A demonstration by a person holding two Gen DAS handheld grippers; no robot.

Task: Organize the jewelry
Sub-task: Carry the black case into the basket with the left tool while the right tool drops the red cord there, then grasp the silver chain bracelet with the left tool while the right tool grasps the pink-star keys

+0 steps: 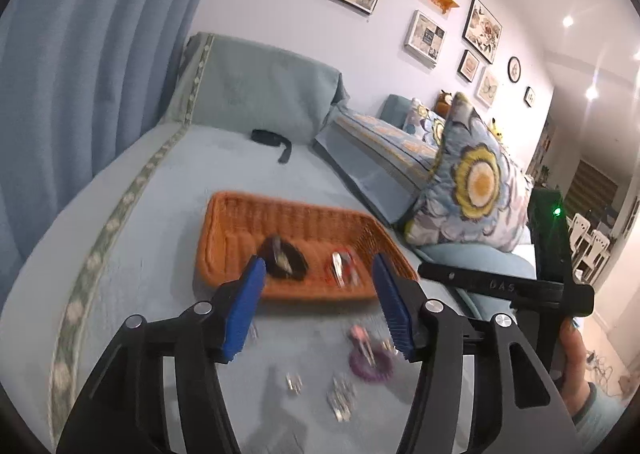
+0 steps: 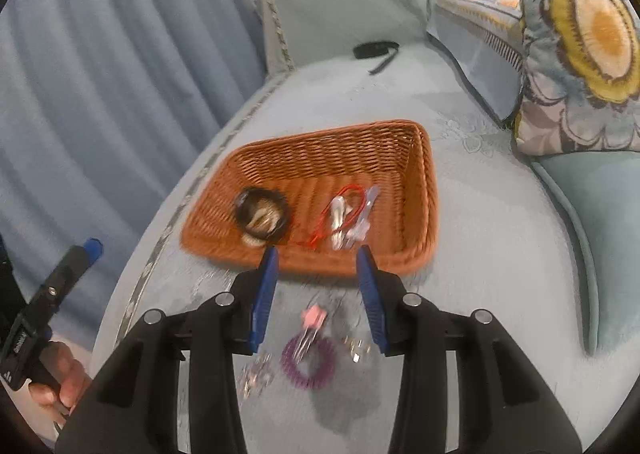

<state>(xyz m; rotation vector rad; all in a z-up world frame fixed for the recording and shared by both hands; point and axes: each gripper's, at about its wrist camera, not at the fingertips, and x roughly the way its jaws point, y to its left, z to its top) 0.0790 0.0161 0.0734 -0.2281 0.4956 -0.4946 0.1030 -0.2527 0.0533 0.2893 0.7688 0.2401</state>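
Both tongs, left point(image 1: 320, 274) and right point(image 2: 318, 264), gape empty, angled down toward the wicker basket point(image 2: 424, 190).

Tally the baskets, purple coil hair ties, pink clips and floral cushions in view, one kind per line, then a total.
Orange wicker basket: 1
Purple coil hair tie: 1
Pink clip: 1
Floral cushion: 1
Total: 4

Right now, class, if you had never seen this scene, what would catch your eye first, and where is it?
The orange wicker basket on the pale blue sofa cover stands out first, holding a black hair tie and a red cord with silver clips. Nearer the camera, a purple spiral hair tie lies outside it. A big floral cushion sits at the right.
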